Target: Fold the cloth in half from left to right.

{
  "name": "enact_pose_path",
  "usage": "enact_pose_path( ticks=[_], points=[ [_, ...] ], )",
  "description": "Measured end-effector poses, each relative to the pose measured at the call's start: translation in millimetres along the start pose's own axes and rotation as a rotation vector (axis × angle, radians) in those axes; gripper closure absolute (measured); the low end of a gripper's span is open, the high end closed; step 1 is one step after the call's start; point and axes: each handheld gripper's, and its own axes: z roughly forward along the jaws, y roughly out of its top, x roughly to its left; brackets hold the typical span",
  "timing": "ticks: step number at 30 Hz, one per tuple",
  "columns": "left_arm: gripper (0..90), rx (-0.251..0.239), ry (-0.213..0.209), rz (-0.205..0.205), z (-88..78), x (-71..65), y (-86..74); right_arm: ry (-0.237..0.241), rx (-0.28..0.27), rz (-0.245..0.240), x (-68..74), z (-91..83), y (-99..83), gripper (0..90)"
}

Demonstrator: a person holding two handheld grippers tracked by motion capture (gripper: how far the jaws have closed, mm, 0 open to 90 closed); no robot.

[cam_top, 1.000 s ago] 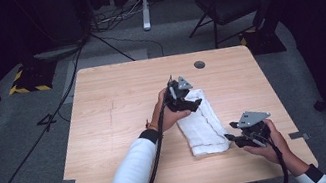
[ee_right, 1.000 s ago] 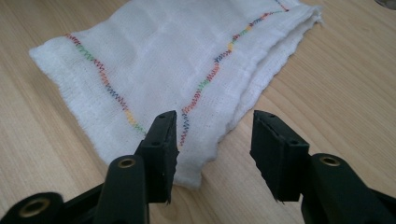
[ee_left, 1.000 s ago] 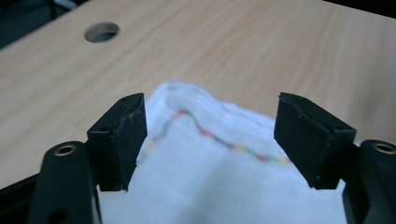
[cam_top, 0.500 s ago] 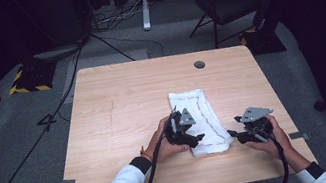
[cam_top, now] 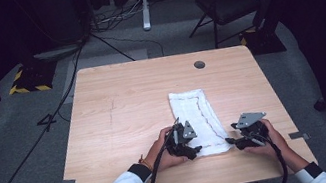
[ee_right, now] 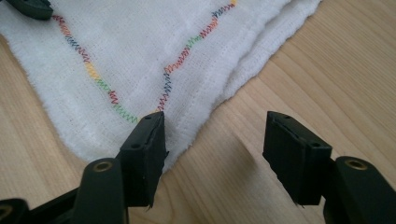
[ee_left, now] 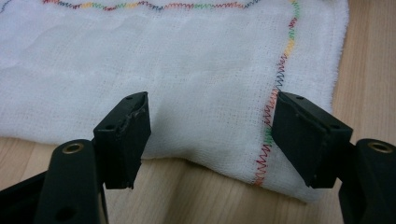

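A folded white cloth [cam_top: 196,121] lies flat on the table [cam_top: 121,124], toward its near right corner. The left gripper [cam_top: 186,143] and right gripper [cam_top: 240,139] sit at the cloth's two near corners, jaws spread and grasping nothing. This looks like preparation for another fold; next, each must close on its corner.

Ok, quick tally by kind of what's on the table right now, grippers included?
White cloth: 1
Grippers: 2, the left gripper and the right gripper, both open at the cloth's near corners
Total: 3

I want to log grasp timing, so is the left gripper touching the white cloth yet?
Cannot tell. In the left gripper view the open left gripper straddles the white cloth edge, with no plain contact or gap.
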Motion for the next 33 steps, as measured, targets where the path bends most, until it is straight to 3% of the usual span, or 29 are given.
enact_pose_path(
  ticks=[6, 12, 19, 28, 33],
  points=[
    [29.0, 0.003, 0.002, -0.015, -9.1, -0.3, -10.9, 0.025, -0.012, -0.001, 8.8, 2.3, 2.6, 39.8],
    [29.0, -0.010, -0.030, -0.044, -20.4, 4.9, -27.2, 0.052, -0.018, -0.014, 20.7, 6.8, 9.4, 39.0],
    [28.9, -0.010, -0.030, -0.044, -30.1, 4.8, -37.4, 0.076, -0.024, -0.024, 31.3, 10.1, 14.5, 38.8],
    [23.8, -0.032, -0.021, -0.043, -45.6, 3.8, -34.8, 0.092, -0.027, -0.035, 33.2, 8.1, 17.1, 38.9],
    [22.4, -0.076, 0.015, -0.066, -59.2, 17.8, -29.4, 0.075, -0.077, -0.023, 25.9, -3.9, 23.3, 40.0]
  ],
)
